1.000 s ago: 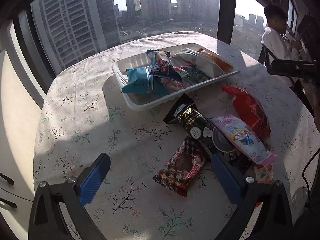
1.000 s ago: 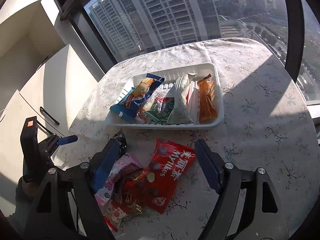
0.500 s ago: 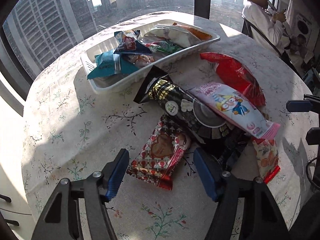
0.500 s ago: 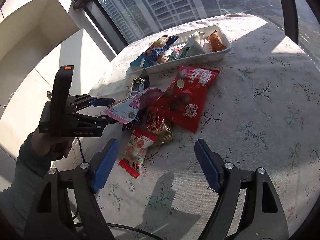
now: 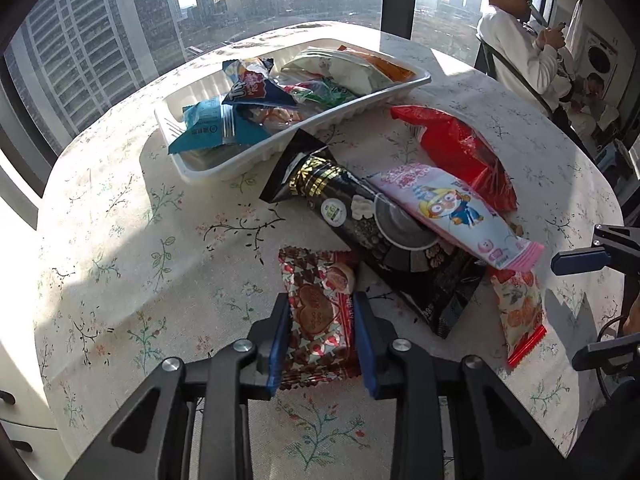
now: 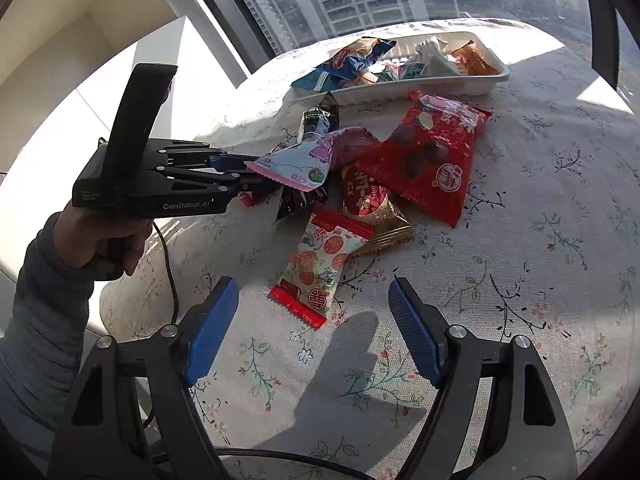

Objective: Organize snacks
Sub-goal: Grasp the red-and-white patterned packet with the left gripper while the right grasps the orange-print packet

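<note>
A: Left gripper (image 5: 321, 330) is down on the table, its blue pads pinching the checkered heart-print snack packet (image 5: 318, 312) from both sides. The packet lies flat on the floral tablecloth (image 5: 132, 240), long axis running straight out along the fingers, far end aimed at the black cone-shaped wrapper (image 5: 360, 220).

B: Glossy crinkled foil, that one, red and brown checks, serrated ends. The black wrapper is long and tapered, narrow tip toward the white plastic tray (image 5: 208, 168), and a pink cartoon-print pouch (image 5: 452, 212) lies slantwise over it.

A: Right gripper (image 6: 312, 330) hovers with fingers spread wide, nothing between them. Just ahead lies a white fruit-print sachet with red ends (image 6: 320, 268), long axis angled up and to the right.

B: Beyond it a gold-edged packet (image 6: 372, 208), then the big red shiny bag (image 6: 432, 156), flat and roughly square. The ribbed tray (image 6: 492, 80) is heaped with wrappers.
</note>
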Tool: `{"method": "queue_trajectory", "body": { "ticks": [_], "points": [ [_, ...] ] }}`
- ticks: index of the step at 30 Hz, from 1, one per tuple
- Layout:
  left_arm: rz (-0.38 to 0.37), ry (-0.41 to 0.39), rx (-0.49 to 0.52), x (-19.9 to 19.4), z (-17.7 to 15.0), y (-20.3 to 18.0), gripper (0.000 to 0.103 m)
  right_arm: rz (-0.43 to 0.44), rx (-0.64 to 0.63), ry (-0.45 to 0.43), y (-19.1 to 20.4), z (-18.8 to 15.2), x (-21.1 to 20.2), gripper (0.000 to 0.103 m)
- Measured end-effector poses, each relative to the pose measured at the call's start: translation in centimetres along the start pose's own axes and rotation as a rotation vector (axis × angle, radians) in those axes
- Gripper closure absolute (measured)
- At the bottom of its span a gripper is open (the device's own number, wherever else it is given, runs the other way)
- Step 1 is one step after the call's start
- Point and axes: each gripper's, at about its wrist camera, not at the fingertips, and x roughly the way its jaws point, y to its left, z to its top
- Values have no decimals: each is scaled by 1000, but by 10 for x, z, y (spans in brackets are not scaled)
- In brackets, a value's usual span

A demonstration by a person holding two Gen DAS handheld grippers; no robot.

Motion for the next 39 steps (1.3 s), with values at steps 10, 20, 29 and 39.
{"method": "queue_trajectory", "body": {
  "ticks": [10,20,29,39],
  "points": [
    [-22,-118,-139,-38,-45,3,72,-33,-6,32,7,0,20,46],
    [-60,-213,-246,-56,-60,2,72,-132,-88,36,22,17,42,68],
    [-78,-257,-292,-61,-69,-1,72,-189,-187,43,34,14,46,75],
    [-102,-315,-312,-80,-66,-4,72,-113,-200,-10,40,5,15,77]
  ]
}}
